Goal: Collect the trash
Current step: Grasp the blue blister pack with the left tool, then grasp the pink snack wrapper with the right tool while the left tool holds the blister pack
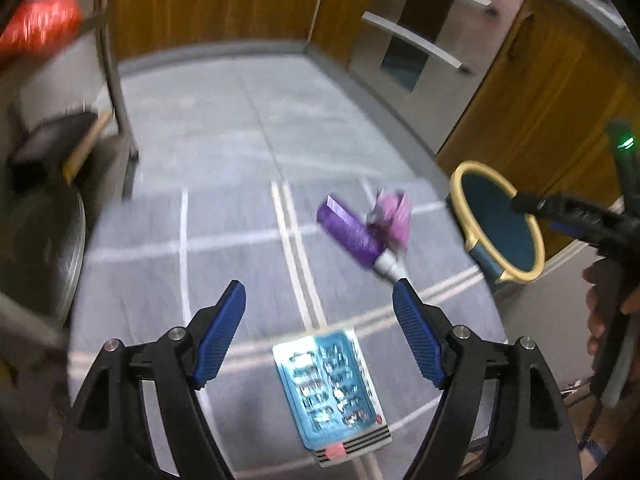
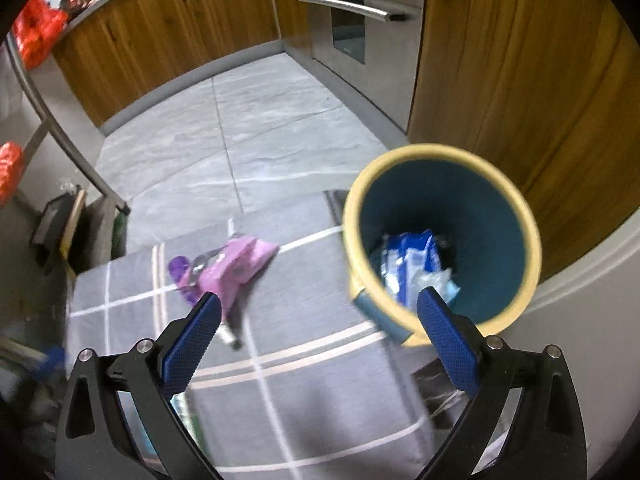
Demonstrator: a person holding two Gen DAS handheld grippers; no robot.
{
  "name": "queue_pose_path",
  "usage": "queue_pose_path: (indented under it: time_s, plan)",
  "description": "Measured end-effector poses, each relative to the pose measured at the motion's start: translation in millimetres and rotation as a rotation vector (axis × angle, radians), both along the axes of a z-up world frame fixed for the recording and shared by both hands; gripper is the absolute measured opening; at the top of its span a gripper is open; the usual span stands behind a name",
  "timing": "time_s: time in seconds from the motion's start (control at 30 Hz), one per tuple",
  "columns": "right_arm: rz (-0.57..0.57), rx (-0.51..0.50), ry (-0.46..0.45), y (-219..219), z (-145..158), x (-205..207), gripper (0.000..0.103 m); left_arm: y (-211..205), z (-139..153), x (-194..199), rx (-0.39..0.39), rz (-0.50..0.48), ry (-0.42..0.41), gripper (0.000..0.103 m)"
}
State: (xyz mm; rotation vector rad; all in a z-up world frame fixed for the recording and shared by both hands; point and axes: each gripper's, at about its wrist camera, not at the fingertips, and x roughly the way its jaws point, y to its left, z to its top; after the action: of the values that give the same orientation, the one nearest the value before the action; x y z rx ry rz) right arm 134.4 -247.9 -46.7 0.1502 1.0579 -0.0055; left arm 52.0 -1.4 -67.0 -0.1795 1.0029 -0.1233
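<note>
My left jaws [image 1: 320, 300] wide open above blister pack [image 1: 332, 392]; right jaws [image 2: 320, 312] open, empty, near bin [image 2: 440, 240]; purple tube [image 1: 352, 236] on mat [image 1: 224, 272].

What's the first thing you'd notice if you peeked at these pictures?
Probably the bin, teal inside with a yellow rim, at the mat's right edge, with blue-and-white wrappers already in it. Next, the purple tube and pink wrapper lying together on the grey mat. A shiny blue packet lies between the open fingers of the left hand-held gripper.
</note>
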Motion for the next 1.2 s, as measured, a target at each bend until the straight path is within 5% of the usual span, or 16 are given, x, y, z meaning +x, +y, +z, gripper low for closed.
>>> queue_pose_path:
  time_s: [0.2, 0.5, 0.6, 0.9, 1.2]
  plan:
    - [0.074, 0.022, 0.026, 24, -10, -1, 0.097, -28, -47, -9, 0.078, -0.009, 0.113, 0.075]
    - [0.083, -0.007, 0.040, 20, -15, 1, 0.097, -30, -84, -7, 0.086, 0.029, 0.233, 0.075]
    - [0.093, -0.011, 0.038, 22, -16, 2, 0.097, -26, -89, -8, 0.079, 0.037, 0.258, 0.067]
    - [0.134, 0.005, 0.046, 32, -24, 11, 0.097, -16, -63, -3, 0.087, 0.076, 0.197, 0.066]
    - [0.122, 0.060, 0.015, 48, -42, 37, 0.097, -23, -14, 15, 0.201, -0.004, 0.006, 0.066]
